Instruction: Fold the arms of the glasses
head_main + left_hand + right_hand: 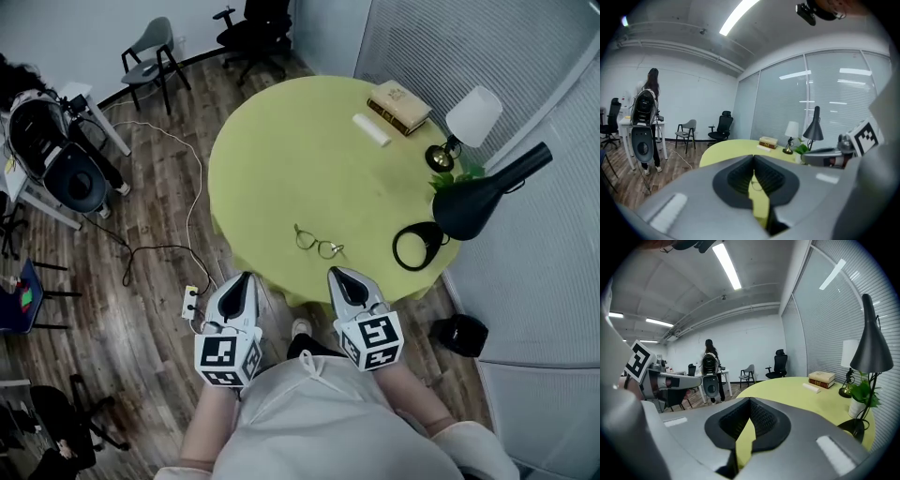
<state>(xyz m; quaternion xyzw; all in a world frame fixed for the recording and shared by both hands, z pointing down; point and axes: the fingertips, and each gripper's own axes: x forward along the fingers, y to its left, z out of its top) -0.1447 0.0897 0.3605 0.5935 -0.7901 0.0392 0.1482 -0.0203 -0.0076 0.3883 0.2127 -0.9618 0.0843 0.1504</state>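
Left gripper (242, 278) and right gripper (339, 275), jaws pressed together on nothing, hover at the table (281, 159) edge, glasses (319, 244) just ahead, book (398, 105) print too small to read.

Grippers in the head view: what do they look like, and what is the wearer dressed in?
The left gripper and right gripper are grey, tapered claws with black ribbed pads. Each carries a white cube with black square markers. The person wears a pale top with pale sleeves.

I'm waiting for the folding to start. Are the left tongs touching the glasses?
Apart. The head view shows the left tongs at the near edge of the table, with bare yellow top between them and the glasses.
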